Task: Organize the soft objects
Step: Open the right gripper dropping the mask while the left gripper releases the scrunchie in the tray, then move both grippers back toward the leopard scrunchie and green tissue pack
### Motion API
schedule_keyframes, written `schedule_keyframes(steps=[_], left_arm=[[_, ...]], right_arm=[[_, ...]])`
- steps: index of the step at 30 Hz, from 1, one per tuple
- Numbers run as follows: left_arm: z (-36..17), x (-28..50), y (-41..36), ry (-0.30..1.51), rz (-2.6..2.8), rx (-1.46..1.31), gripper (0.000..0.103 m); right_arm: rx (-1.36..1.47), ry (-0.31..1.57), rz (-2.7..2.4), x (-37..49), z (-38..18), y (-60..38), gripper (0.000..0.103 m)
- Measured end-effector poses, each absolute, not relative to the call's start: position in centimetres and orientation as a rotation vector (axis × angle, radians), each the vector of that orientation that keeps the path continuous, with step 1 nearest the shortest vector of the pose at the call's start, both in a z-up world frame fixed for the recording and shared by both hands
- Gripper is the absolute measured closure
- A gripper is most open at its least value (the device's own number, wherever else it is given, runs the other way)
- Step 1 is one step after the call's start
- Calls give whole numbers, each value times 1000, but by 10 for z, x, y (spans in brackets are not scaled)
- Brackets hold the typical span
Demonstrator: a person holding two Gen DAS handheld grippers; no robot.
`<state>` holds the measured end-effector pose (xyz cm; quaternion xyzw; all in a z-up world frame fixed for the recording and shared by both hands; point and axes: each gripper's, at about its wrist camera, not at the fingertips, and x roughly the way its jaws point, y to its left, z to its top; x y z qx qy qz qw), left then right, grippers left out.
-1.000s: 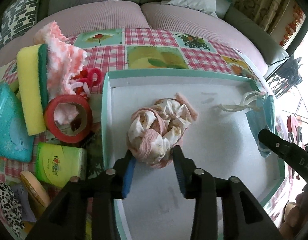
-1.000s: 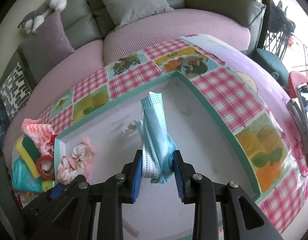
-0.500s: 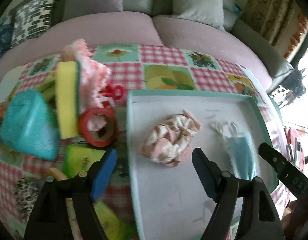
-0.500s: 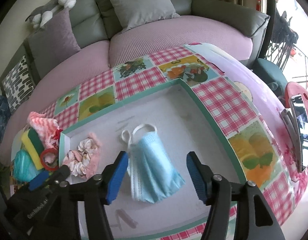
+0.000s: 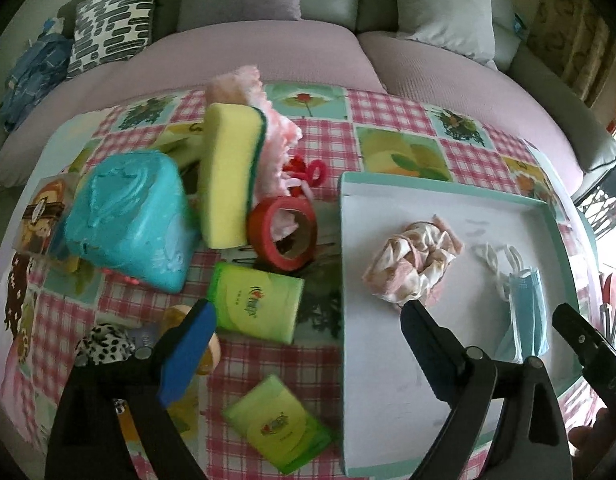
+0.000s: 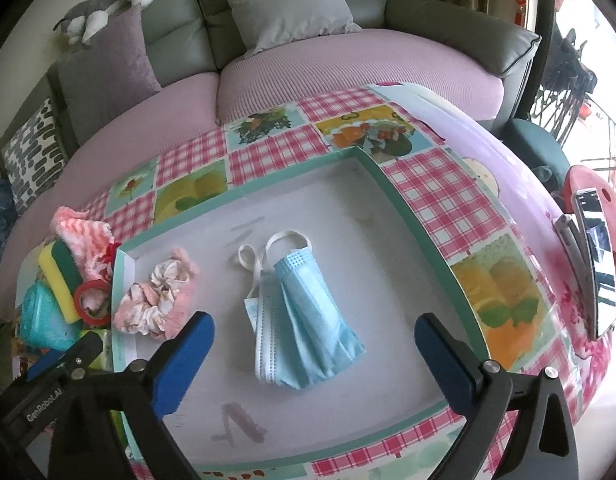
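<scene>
Scrunchie (image 5: 413,266) and face mask (image 6: 304,320) both lie flat inside the teal-rimmed tray (image 5: 447,192), scrunchie at 9 o'clock of the mask, apart. Left gripper (image 5: 308,344) and right gripper (image 6: 313,354) have just been opening — fingers wide, nothing clamped; the mask lies below the right pair, untouched.

Risks: pile at 9 o'clock of the tray is crowded — yellow sponge (image 5: 228,172) leans on the teal wipes pack (image 5: 128,216), pink knit cloth (image 5: 268,136) behind it, red tape roll (image 5: 282,232) against it. Grabbing one likely drags or topples its neighbours. Mask ear loops (image 6: 264,252) could snag on a finger. Green tissue packs (image 5: 256,304) lie between the left gripper and the pile.
</scene>
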<state>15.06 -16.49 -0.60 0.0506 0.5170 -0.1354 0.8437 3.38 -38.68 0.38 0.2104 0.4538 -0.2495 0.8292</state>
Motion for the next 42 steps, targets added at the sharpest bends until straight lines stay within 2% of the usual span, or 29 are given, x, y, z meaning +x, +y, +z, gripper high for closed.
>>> schedule_keyframes(steps=[18,31,42], left_arm=[[16,138,-129,981,-270,96,9],[37,139,-29,947,-118,-13,9],[17,137,35,1026,-26,-117,9]], right_arm=[[330,942,-448,47,16,-350,0],[331,914,-193,62,28,-278,0],[267,996,18,72,10,-211,0]])
